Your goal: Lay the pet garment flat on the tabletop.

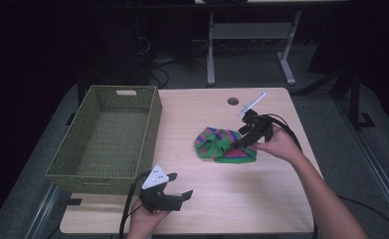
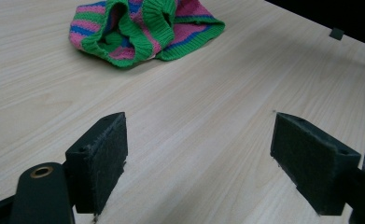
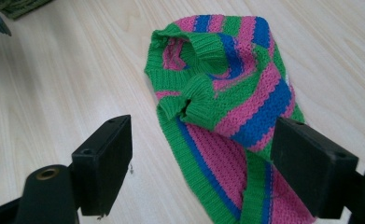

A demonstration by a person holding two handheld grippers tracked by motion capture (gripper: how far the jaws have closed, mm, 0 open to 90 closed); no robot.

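High view had the striped sweater (image 1: 225, 146) bunched mid-table, long axis running left-right, neck hole toward the basket (image 1: 107, 139). Right gripper (image 1: 243, 140) sat spread wide over its edge, left gripper (image 1: 178, 188) spread over bare wooden table (image 1: 261, 199); room was dark.

Knitted garment (image 3: 227, 107): horizontal stripes of pink, green and blue, with solid green ribbed edging at hem and openings. Worktop (image 1: 222, 199): pale wood-grain, light beige. Woven basket (image 1: 107, 134): uniform olive green. Left tool (image 2: 199, 154) and right tool (image 3: 201, 163): matte black jaws. Left tool carries a pale grey three-cornered plate (image 1: 157, 176). Floor (image 1: 341, 129): grey.
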